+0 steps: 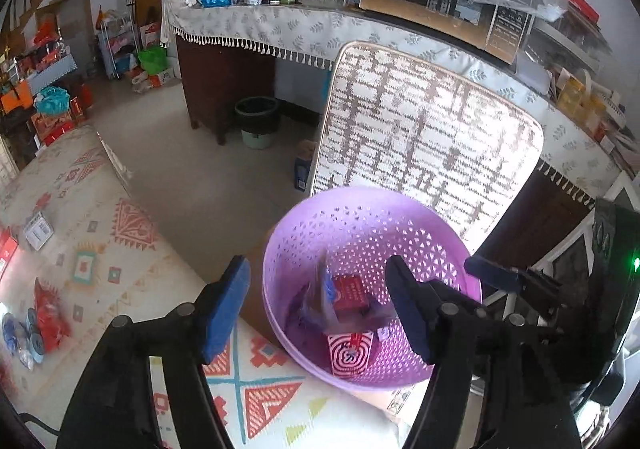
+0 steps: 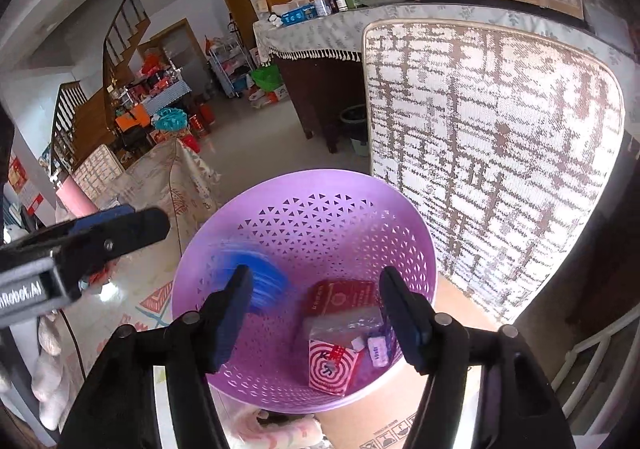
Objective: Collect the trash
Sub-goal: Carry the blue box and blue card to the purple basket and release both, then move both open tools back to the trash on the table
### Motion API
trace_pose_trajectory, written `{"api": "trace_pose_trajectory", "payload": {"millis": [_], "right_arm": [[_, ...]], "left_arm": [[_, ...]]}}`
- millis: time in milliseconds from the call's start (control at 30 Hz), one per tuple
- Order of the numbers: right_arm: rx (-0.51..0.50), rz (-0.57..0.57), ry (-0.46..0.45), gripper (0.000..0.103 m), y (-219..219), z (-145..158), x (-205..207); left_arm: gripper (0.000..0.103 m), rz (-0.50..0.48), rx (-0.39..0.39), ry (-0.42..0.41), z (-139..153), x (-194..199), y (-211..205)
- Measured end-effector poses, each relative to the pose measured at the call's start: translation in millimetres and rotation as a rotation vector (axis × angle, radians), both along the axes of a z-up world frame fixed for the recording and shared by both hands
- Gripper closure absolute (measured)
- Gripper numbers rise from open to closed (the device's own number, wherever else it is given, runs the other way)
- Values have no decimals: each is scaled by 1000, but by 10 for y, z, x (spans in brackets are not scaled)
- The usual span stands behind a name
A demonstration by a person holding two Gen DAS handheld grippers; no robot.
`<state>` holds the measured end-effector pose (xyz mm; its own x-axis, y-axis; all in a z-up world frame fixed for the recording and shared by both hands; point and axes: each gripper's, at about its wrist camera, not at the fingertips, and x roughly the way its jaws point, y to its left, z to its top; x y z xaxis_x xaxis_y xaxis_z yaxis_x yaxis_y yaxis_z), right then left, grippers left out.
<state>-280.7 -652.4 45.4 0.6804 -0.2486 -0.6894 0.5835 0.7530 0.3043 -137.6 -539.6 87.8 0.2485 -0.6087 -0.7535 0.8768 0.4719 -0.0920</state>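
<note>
One purple basket (image 2: 304,225) mid-frame holds two red boxes (image 2: 340,299); one bears swirls (image 2: 332,367). Left gripper (image 1: 320,305) and right gripper (image 2: 316,313) both gape wide, holding nothing.

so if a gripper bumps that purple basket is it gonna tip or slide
The purple basket is thin perforated plastic, so probably light and easily shoved. It holds only small items like the swirl-pattern box, so little weight anchors it. It appears to sit on a cardboard box, so it might slide off.

Perforated glossy plastic basket (image 2: 304,217), woven mat (image 2: 492,153)
</note>
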Motion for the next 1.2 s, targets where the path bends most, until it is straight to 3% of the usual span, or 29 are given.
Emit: {"api": "trace_pose_trajectory", "payload": {"millis": [367,767,1000,1200], "right_arm": [[25,43,-17,31,277,-3,-18],[-13,158,-14,26,1033,122,200],[6,278,-4,26,1604,64,572],[34,389,8,26,2082,-41,936]], "left_arm": [[34,83,15,-18,15,-68,677],[34,263,1,-69,124,156,1744],[34,472,43,-140,135,587,2709],[34,691,45,-109,118,1179,3590]]}}
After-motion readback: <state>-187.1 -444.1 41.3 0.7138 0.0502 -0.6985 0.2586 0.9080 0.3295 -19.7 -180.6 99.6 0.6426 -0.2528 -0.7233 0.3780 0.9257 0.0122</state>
